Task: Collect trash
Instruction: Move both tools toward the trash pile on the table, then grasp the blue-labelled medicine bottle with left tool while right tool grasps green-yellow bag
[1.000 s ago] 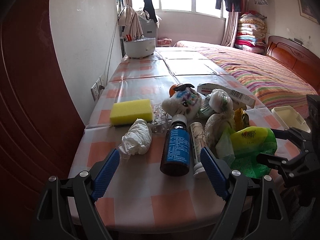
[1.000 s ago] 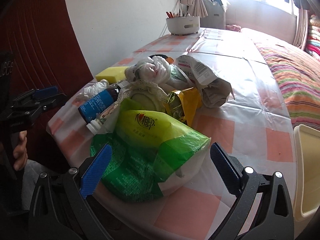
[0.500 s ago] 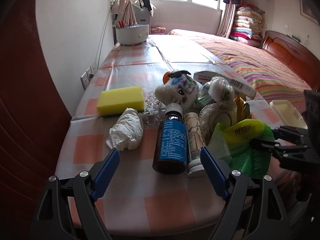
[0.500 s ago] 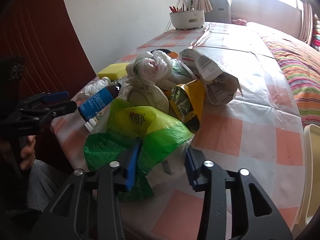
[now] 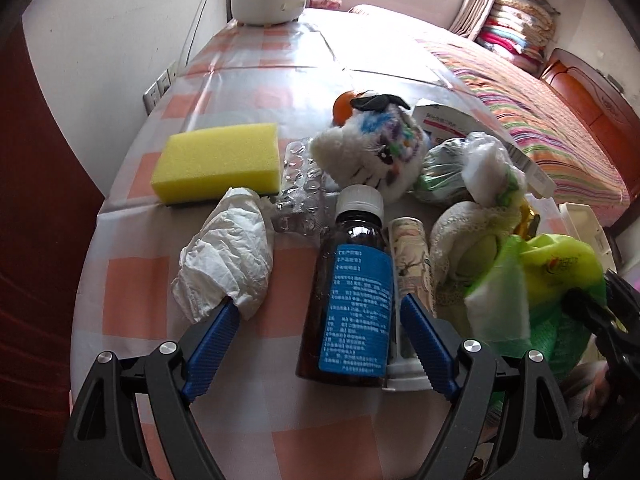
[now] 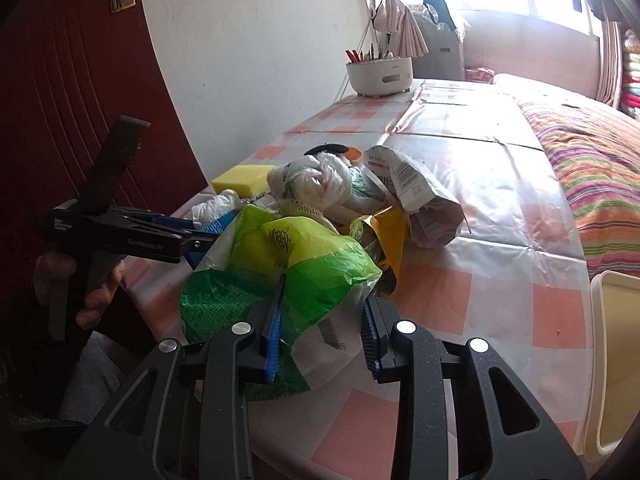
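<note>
A green and yellow plastic bag (image 6: 296, 268) lies at the near table edge; my right gripper (image 6: 322, 320) is shut on its rumpled end. It also shows in the left wrist view (image 5: 552, 280). My left gripper (image 5: 316, 312) is open low over the table, its fingers on either side of a brown medicine bottle (image 5: 352, 300) with a blue label. A crumpled white tissue (image 5: 228, 260) touches the left fingertip. A small tube (image 5: 408, 272) lies right of the bottle.
A yellow sponge (image 5: 218, 162), empty blister pack (image 5: 298, 196), plush toy (image 5: 376, 152), knotted bag (image 5: 468, 172), torn box (image 6: 404, 184) and yellow wrapper (image 6: 390, 232) crowd the checkered table (image 5: 256, 92). A white holder (image 6: 380, 74) stands far back. A cream bin (image 6: 616, 360) sits right.
My right gripper closed on the green bag and lifted its end. My left gripper moved forward and down until its fingers straddle the brown bottle.
</note>
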